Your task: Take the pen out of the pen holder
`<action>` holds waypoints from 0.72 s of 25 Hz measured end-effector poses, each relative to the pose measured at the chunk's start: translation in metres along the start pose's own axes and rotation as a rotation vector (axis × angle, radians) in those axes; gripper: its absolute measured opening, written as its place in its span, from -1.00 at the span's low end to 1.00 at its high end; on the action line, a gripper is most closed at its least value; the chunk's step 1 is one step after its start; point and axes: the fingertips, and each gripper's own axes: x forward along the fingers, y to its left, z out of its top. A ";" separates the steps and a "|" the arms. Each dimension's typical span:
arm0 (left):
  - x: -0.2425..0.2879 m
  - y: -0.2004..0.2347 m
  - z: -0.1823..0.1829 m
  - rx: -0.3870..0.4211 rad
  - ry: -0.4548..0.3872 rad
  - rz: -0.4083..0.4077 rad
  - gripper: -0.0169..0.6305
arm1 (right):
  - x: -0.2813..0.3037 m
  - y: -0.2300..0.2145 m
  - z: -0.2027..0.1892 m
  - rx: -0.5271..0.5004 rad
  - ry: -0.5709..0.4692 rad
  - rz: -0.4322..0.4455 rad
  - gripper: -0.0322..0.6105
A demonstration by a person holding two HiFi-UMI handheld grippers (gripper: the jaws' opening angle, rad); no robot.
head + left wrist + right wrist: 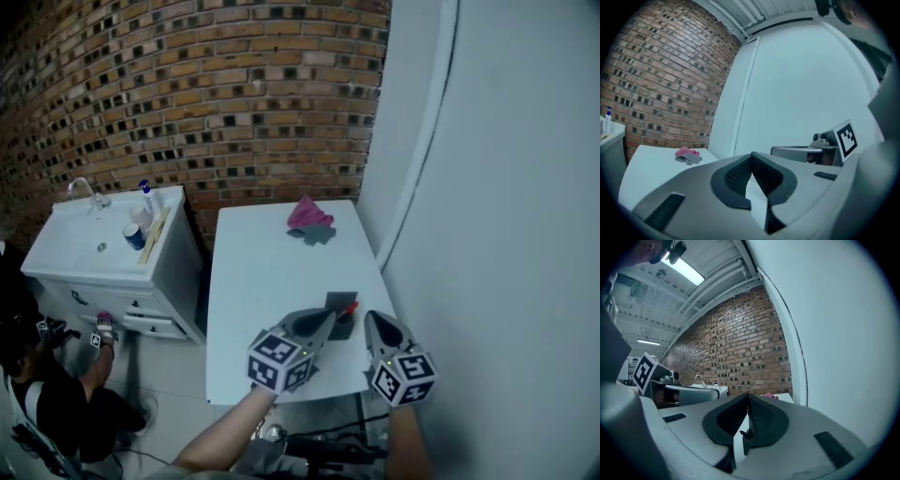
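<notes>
One pen [349, 307] stands in one holder [335, 302] by the white desk's [272, 281] near right corner, one cloth [309, 217] at its far edge — left tool [751, 154] and right tool [748, 395], both closed, empty — brick wall [234, 94] behind.

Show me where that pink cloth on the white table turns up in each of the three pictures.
Head view: the pink cloth lies at the far end of the table, just above the picture's centre.
Left gripper view: the pink cloth sits low on the left.
Right gripper view: only a sliver of the pink cloth shows, slightly right of centre.
Shared landmark: the brick wall behind the table.
</notes>
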 end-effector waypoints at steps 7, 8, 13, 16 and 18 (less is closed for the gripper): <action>0.010 0.012 -0.012 -0.017 0.028 0.015 -0.95 | 0.024 -0.026 -0.023 0.022 0.047 -0.038 -0.90; 0.011 0.015 -0.015 -0.018 0.029 0.020 -0.95 | 0.029 -0.029 -0.028 0.021 0.056 -0.043 -0.90; 0.017 0.024 -0.028 -0.026 0.048 0.034 -0.95 | 0.060 -0.050 -0.059 0.036 0.119 -0.058 -0.63; 0.023 0.025 -0.032 -0.034 0.069 0.028 -0.95 | 0.078 -0.064 -0.077 0.056 0.170 -0.068 -0.52; 0.027 0.025 -0.037 -0.040 0.078 0.024 -0.95 | 0.086 -0.073 -0.088 0.067 0.197 -0.079 -0.52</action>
